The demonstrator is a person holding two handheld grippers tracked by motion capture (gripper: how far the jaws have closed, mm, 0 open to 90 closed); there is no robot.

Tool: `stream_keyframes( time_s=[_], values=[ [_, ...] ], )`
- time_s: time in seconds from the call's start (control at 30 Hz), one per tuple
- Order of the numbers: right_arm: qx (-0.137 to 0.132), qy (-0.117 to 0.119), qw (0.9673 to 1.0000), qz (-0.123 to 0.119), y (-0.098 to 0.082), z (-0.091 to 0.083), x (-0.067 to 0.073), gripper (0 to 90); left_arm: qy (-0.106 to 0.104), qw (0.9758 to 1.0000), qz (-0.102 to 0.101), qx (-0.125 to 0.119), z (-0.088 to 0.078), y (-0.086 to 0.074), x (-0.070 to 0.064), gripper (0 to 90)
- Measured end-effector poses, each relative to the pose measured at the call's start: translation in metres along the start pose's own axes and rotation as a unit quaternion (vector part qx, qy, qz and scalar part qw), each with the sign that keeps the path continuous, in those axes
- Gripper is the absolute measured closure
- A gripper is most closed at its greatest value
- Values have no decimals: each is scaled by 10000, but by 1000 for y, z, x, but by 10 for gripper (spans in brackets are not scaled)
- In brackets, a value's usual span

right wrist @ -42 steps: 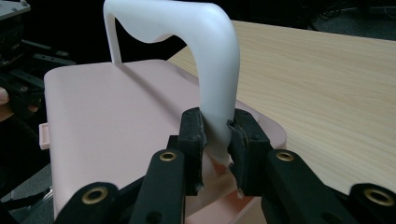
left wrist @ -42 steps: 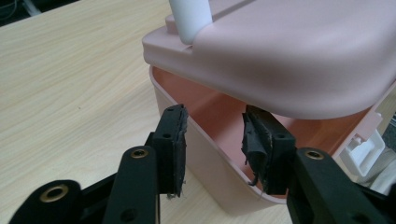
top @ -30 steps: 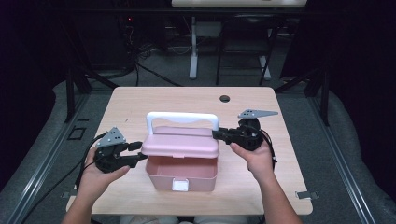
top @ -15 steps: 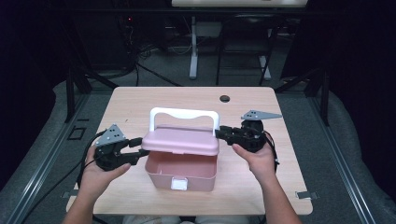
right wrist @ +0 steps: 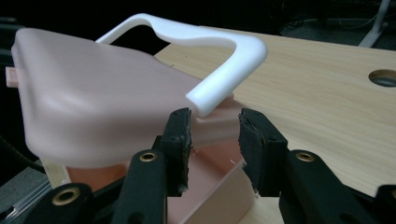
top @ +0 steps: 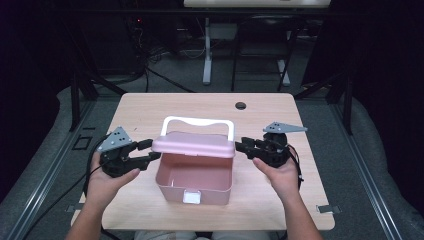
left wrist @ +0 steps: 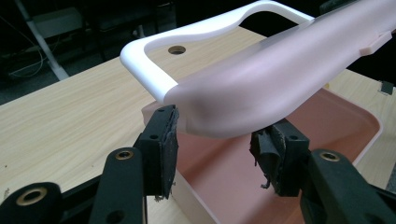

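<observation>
Pink lid [top: 194,145], white handle [top: 197,123], raised over box [top: 195,182]; both grippers [top: 142,152] [top: 241,145] released.

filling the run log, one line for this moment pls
pink lid: raised over pink box | left gripper: opening at lid's end | right gripper: opening at other end

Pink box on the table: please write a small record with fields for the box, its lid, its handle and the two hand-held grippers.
box: pink box, standing on the wooden table
lid: pink lid, raised, box interior visible
handle: white handle, on the lid's far edge
left hand-held gripper: at lid's left end, jaws have just been opening
right hand-held gripper: at lid's right end, jaws have just been opening
</observation>
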State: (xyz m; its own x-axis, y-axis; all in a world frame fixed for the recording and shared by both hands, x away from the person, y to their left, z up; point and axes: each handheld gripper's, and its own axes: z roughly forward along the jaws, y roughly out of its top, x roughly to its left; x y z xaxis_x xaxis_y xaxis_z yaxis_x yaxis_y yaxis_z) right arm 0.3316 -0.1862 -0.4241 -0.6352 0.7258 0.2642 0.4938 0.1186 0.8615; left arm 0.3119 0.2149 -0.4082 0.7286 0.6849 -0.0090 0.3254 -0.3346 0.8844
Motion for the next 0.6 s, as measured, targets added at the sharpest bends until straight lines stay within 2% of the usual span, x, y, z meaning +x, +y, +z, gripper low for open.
stream_keyframes(
  time_s=[0.07, 0.13, 0.27, 0.4, 0.6],
  values=[
    [81, -80, 9999, -14, -3, 2, 1, 620, -12, 10000, 33, 1, 2, 2, 1, 492],
    [179, -259, 9995, -74, -7, 5, 2, 608, -9, 10000, 45, 37, 6, 3, 1, 488],
    [316, -363, 9988, 84, -12, 9, -2, 585, 43, 10000, 16, -47, 12, 6, 3, 489],
    [579, -274, 9979, 135, -18, 17, -2, 540, 111, 9998, 1, -184, 14, 12, 5, 505],
    [802, -261, 9964, 55, -24, 29, 3, 502, 252, 9994, 121, -188, 16, 23, 7, 544]
  ],
)
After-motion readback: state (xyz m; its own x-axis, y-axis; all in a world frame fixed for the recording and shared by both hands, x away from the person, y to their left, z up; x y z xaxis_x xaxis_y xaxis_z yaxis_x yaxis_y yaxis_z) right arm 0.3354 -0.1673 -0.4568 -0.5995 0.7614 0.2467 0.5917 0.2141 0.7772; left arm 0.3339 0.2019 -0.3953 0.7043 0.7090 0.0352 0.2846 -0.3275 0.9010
